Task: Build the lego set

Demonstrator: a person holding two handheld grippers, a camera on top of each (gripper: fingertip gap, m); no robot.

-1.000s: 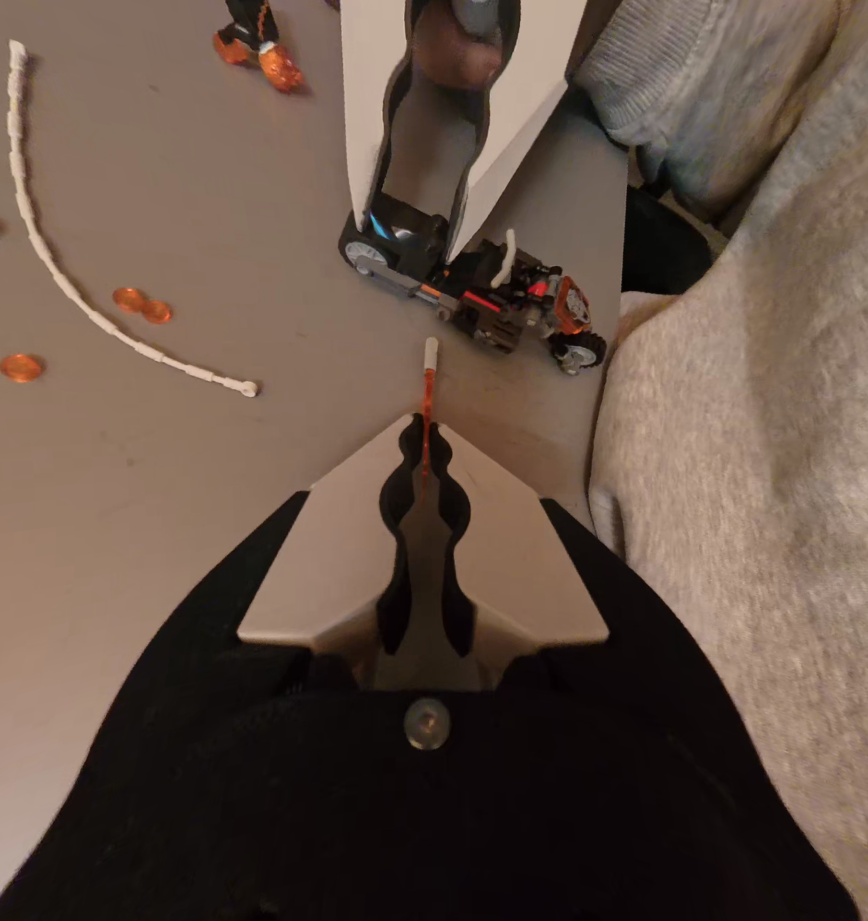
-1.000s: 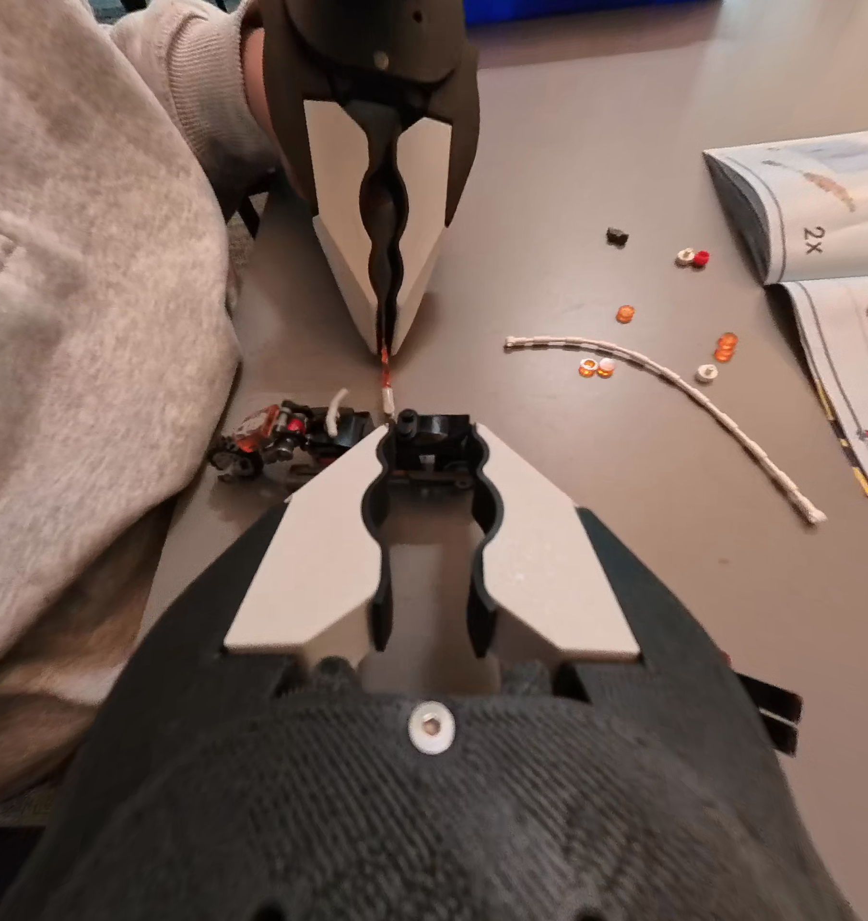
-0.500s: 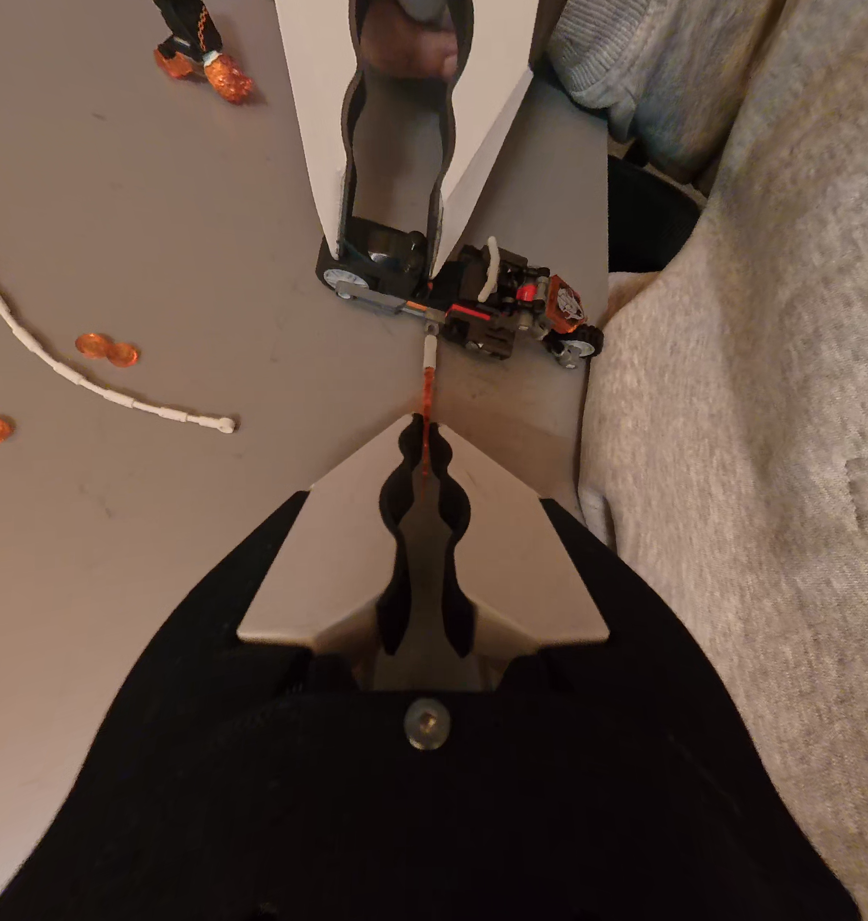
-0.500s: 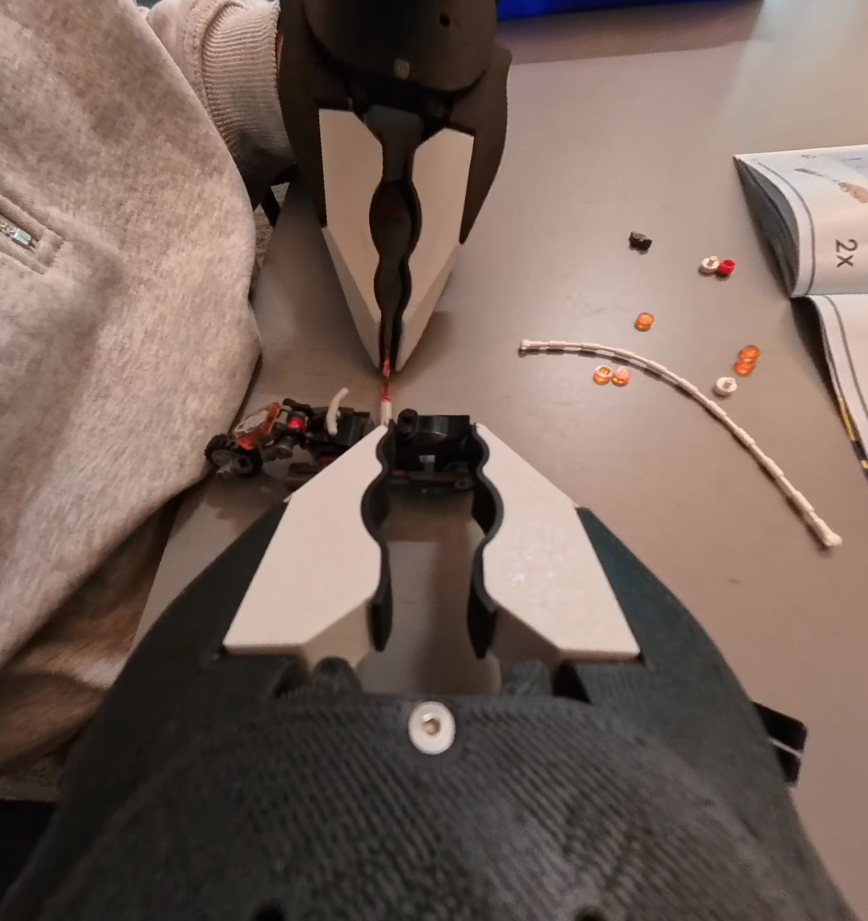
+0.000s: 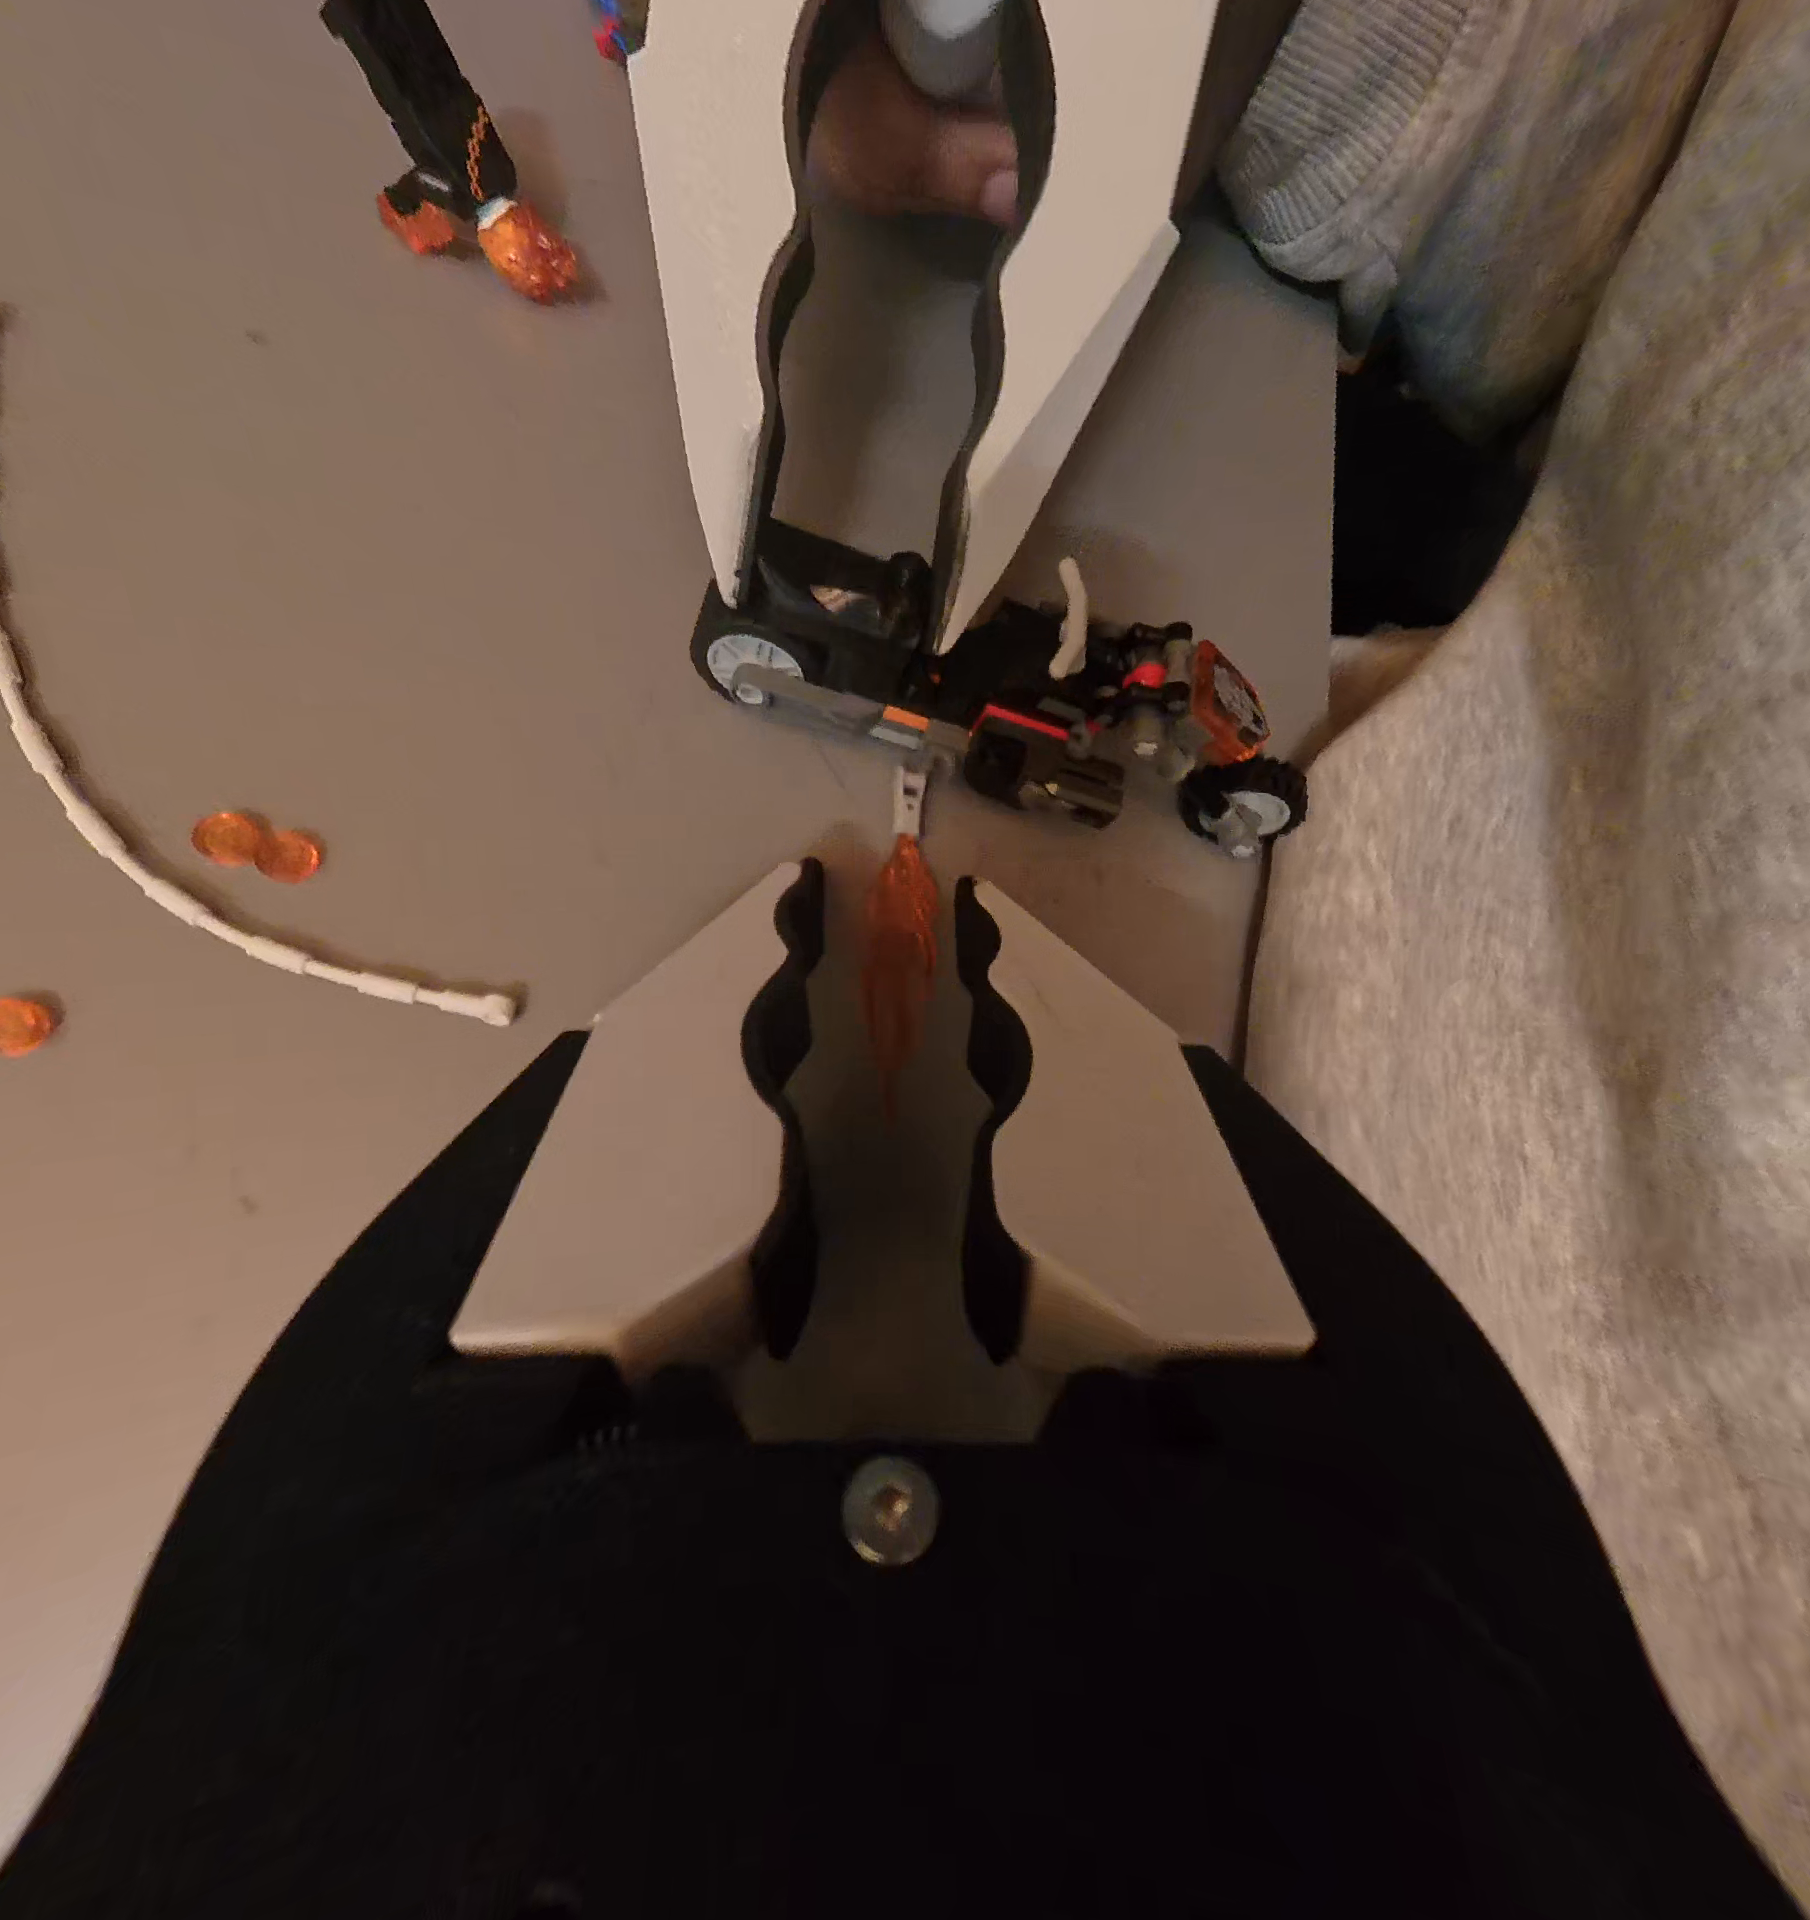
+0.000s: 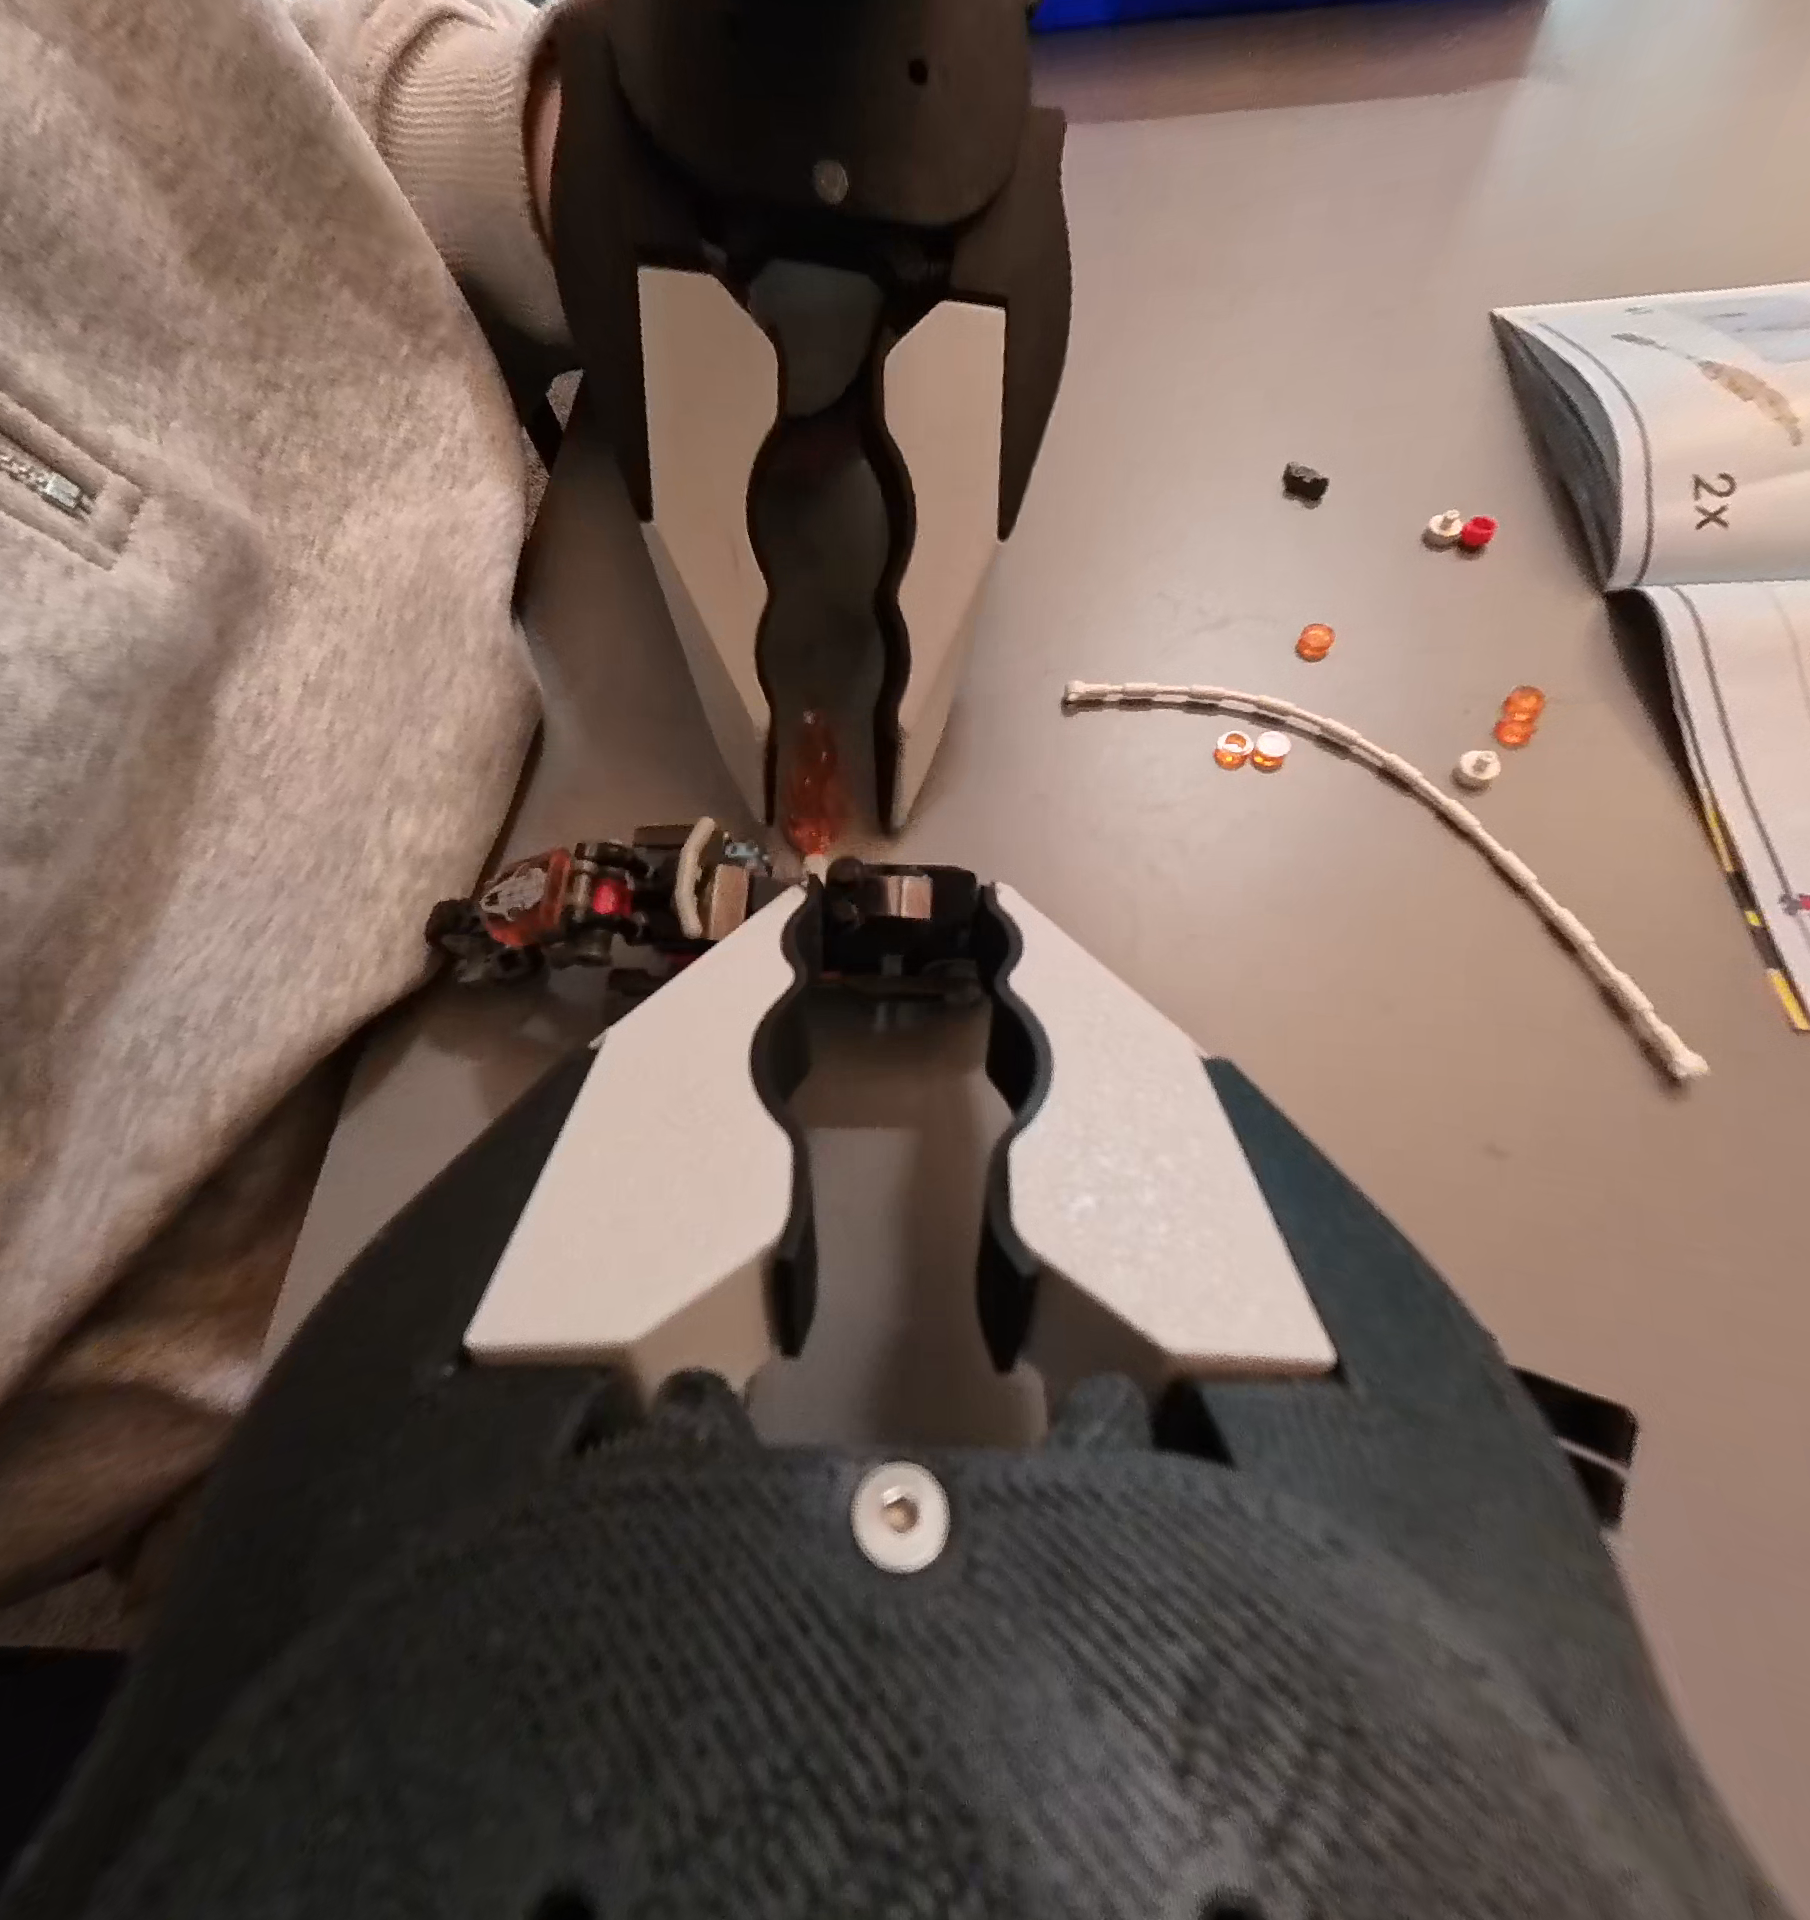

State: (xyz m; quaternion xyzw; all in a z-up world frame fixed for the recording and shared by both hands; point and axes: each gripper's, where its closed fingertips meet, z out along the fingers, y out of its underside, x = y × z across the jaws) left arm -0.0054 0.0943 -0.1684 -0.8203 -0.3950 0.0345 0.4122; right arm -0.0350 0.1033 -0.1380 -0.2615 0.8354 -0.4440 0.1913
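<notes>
Grey-brown tabletop (image 5: 413,540) carries the work, with a person in a light fleece top (image 6: 153,520) seated close at its edge. All positions below are taken from the motorcycle model (image 5: 994,696), which lies near that edge.

Right gripper (image 5: 844,613): fingers clenched on the black rear block of the motorcycle model, at the wheel end, pinning it on the tabletop. In the right wrist view the same block sits between the fingertips of the right gripper (image 6: 896,920).

Left gripper (image 5: 885,894): fingers released, a clear gap on either side of the orange flame piece (image 5: 899,956). The flame piece lies between them, touching neither as far as I can see. Its long axis runs straight along the fingers, white peg end toward the motorcycle model, the peg meeting the model's grey side rail about midway along. Whether the peg is fully seated cannot be told.

Judgement: the flame piece appears placed on the model; the left gripper, being the nearer, would need to back straight away along that axis. Any sideways drift risks knocking the flame piece off its peg.

Well away from the motorcycle model lie a white segmented chain (image 6: 1400,790), several orange round studs (image 5: 257,847), and an open instruction booklet (image 6: 1732,520). A dark minifigure with orange feet (image 5: 465,187) lies beyond the right gripper.
</notes>
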